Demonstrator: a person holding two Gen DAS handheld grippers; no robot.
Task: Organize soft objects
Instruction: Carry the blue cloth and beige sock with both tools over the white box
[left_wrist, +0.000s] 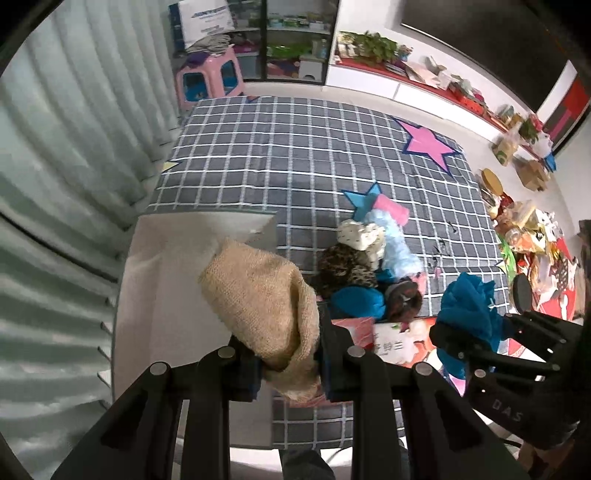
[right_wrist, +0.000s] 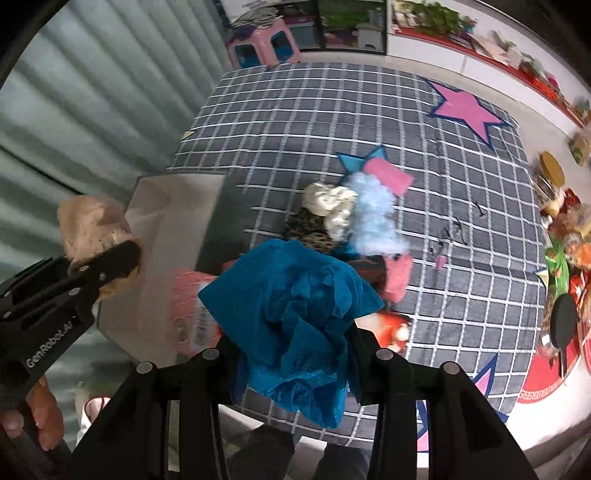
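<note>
My left gripper (left_wrist: 286, 354) is shut on a tan knitted cloth (left_wrist: 262, 295) and holds it over the open white box (left_wrist: 147, 295). It also shows at the left of the right wrist view (right_wrist: 110, 258) with the tan cloth (right_wrist: 92, 225). My right gripper (right_wrist: 293, 354) is shut on a crumpled blue cloth (right_wrist: 295, 314), held above the checked rug (right_wrist: 332, 122). It shows in the left wrist view (left_wrist: 461, 332) too. A pile of soft items (left_wrist: 369, 258) lies on the rug: cream, leopard-print, light blue fluffy, pink and blue pieces.
A red printed box (left_wrist: 399, 339) lies beside the white box. Pleated curtains (left_wrist: 55, 166) hang at the left. A pink stool (left_wrist: 208, 77) and shelves stand at the far end. Clutter (left_wrist: 528, 236) lines the rug's right edge.
</note>
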